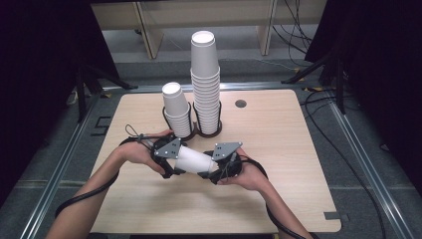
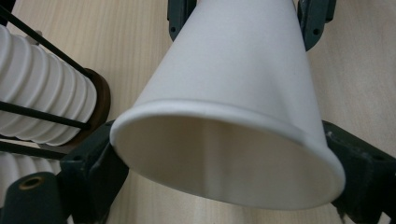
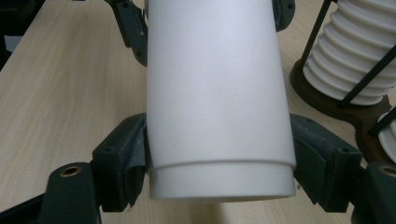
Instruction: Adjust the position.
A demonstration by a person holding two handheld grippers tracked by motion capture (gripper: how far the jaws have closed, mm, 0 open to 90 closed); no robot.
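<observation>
While held level over pale wooden table [image 1: 278, 149], plain white paper cup [image 1: 193, 160] unmarked; rim at left gripper [image 1: 170, 167], base at right gripper [image 1: 217, 172]; both grippers' jaws clamp cup.

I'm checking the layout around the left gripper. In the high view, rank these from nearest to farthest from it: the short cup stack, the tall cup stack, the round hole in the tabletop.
From the left gripper:
1. Short cup stack, just behind it in the left ring of the holder.
2. Tall cup stack, behind and to the right.
3. Round hole, farther right, near the table's far edge.
</observation>
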